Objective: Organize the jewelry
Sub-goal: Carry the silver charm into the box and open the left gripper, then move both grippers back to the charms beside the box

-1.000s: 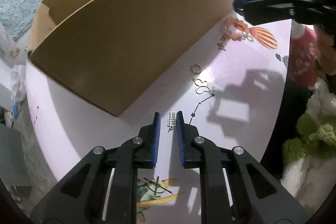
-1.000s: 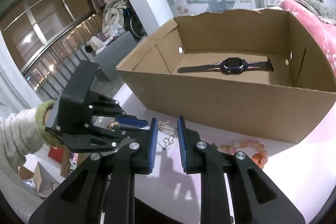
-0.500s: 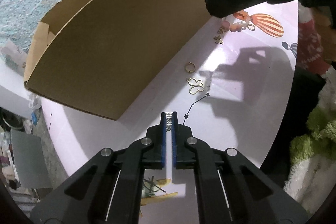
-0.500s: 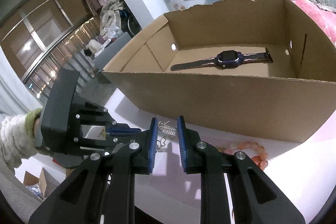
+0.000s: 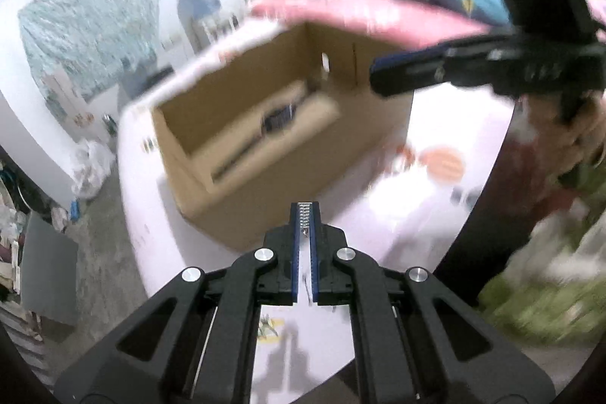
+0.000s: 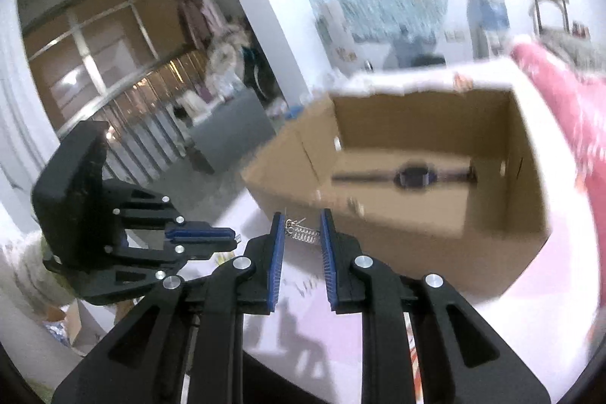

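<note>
My left gripper (image 5: pixel 305 214) is shut on a small silver earring (image 5: pixel 305 219) and holds it in the air in front of the open cardboard box (image 5: pixel 265 173). A dark watch (image 5: pixel 278 118) lies inside the box; it also shows in the right wrist view (image 6: pixel 414 177). My right gripper (image 6: pixel 301 230) is shut on a silver spring-like earring (image 6: pixel 303 233) held across its blue pads, near the box's front wall (image 6: pixel 397 237). The left gripper (image 6: pixel 212 237) shows at left in the right wrist view, the right gripper (image 5: pixel 416 70) at upper right in the left wrist view.
The box stands on a white and pink table (image 5: pixel 435 214) with a printed orange balloon (image 5: pixel 443 163). Both views are motion-blurred. A pink bedcover (image 6: pixel 560 108) lies behind the box. A grey cabinet (image 5: pixel 45 264) stands on the floor at left.
My left gripper closed on the silver earring and lifted it off the table. Both grippers rose and tilted up, so the inside of the box shows in the left wrist view.
</note>
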`<state>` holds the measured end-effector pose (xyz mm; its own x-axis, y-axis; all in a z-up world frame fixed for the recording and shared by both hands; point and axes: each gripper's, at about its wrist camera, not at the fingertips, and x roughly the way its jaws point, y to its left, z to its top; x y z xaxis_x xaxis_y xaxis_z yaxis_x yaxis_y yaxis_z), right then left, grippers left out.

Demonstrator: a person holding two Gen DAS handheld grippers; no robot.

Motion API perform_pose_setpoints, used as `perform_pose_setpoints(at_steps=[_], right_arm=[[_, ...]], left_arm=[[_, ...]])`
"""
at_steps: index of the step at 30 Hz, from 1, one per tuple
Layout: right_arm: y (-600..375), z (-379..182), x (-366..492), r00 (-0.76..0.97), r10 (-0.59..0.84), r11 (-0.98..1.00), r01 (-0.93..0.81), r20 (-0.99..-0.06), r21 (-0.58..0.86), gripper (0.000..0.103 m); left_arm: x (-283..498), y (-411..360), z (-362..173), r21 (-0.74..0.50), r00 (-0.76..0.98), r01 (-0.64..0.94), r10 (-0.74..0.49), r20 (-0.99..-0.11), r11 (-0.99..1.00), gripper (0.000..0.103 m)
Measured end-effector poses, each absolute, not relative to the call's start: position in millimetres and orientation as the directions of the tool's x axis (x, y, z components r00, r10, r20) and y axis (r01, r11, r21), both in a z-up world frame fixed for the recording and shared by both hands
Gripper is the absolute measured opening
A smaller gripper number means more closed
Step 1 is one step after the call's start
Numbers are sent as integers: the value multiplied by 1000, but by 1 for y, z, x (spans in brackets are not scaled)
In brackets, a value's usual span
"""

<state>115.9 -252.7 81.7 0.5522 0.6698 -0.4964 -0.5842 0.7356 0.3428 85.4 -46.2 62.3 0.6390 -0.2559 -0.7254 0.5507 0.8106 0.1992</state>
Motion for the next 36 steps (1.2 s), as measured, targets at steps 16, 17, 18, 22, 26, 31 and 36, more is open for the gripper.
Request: perform_pose_setpoints(at_steps=[16, 17, 18, 22, 26, 31, 36], right_arm=[[-263, 77, 298, 326, 632, 765, -407, -703, 499, 19], [-259, 72, 308, 307, 626, 768, -400, -717, 499, 19], [-253, 67, 324, 295, 610, 779, -391, -735, 490, 19], [-234, 45, 362, 262, 541, 823, -360, -799, 439, 19], [-224, 27, 387, 233, 494, 849, -336, -838, 407, 19], [-222, 17, 397, 226, 477, 859, -326, -849, 395, 20], [-223, 15, 396, 241, 459, 868, -325, -855, 375, 27]], left_arm=[[276, -76, 61, 7, 506, 401, -215, -835, 916, 4], [288, -75, 56, 6, 484, 389, -199, -852, 921, 4], [300, -74, 52, 7, 468, 371, -180, -865, 929, 4], [336, -69, 39, 13, 411, 323, -128, -903, 946, 4], [360, -64, 24, 9, 364, 281, -98, -926, 960, 4], [376, -61, 14, -4, 352, 253, -96, -931, 967, 4], [379, -61, 7, -20, 345, 248, -107, -932, 969, 12]])
